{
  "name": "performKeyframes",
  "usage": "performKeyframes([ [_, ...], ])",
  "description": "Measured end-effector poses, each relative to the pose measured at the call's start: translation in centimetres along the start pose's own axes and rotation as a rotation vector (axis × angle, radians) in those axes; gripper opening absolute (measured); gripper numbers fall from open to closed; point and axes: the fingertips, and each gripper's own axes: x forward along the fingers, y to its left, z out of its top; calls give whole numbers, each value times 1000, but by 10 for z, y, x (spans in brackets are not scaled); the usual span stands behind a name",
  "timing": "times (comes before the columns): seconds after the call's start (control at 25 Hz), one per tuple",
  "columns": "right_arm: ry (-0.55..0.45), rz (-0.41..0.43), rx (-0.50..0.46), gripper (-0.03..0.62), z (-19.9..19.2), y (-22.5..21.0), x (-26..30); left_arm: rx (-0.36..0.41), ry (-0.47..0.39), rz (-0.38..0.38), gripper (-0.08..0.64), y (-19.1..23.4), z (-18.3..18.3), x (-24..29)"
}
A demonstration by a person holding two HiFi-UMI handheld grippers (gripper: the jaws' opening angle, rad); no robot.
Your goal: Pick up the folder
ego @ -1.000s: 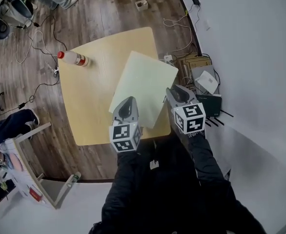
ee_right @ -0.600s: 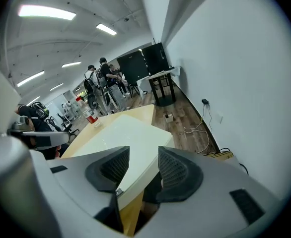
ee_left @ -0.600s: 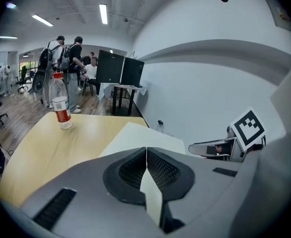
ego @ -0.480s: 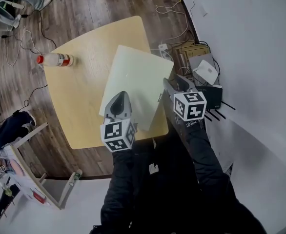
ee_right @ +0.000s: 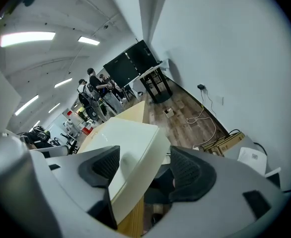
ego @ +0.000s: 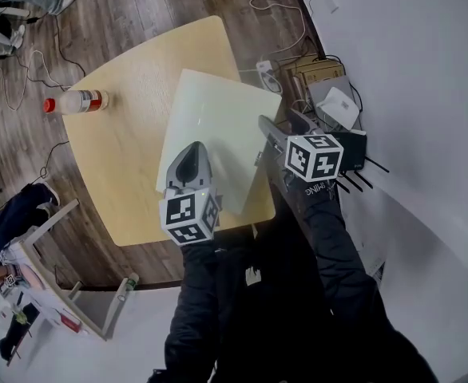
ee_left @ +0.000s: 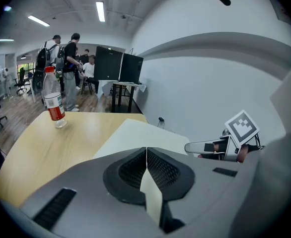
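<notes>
- The left gripper (ee_left: 146,155) has its jaws pressed together on the near edge of the folder (ee_left: 153,135) — a thin pale strip shows pinched where they meet.
- The right gripper (ee_right: 145,165) holds nothing; its jaws stand well apart, with the folder's right-hand corner lying between them and close against the left jaw.
- The pale, cream-coloured folder spreads over the right part of the light wooden table (ego: 122,158); its far right corner hangs out past the table's edge; the right gripper view shows its near corner raised above the wood, though whether the far edge rests on the table cannot be told.
- A clear plastic bottle (ee_left: 52,100) with a red cap and label stands upright at the table's far left, well apart from the folder.
- Progress, as judged: one grip is made and the second is lined up but not yet closed — the lift clear of the table appears to remain.
</notes>
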Motion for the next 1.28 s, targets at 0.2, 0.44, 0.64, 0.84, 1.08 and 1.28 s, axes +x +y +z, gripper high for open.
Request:
performKeyframes([
  [0.2,-7,94,129,382,0,-4,14,0,5,4,34,0,0,8],
  [0.44,5,227,272,451,-6,-5,32,-1,6,18,34,5,0,11],
  [0.64,16,333,348,455,-6,0,42,1,13,24,34,5,-3,14],
  [0.84,13,400,411,454,-6,2,54,-11,18,35,34,7,-5,15],
  [1.08,-1,492,464,387,-1,10,57,-15,23,49,34,12,-6,14],
  [1.28,-30,514,431,350,11,19,46,-12,11,54,34,12,1,9],
])
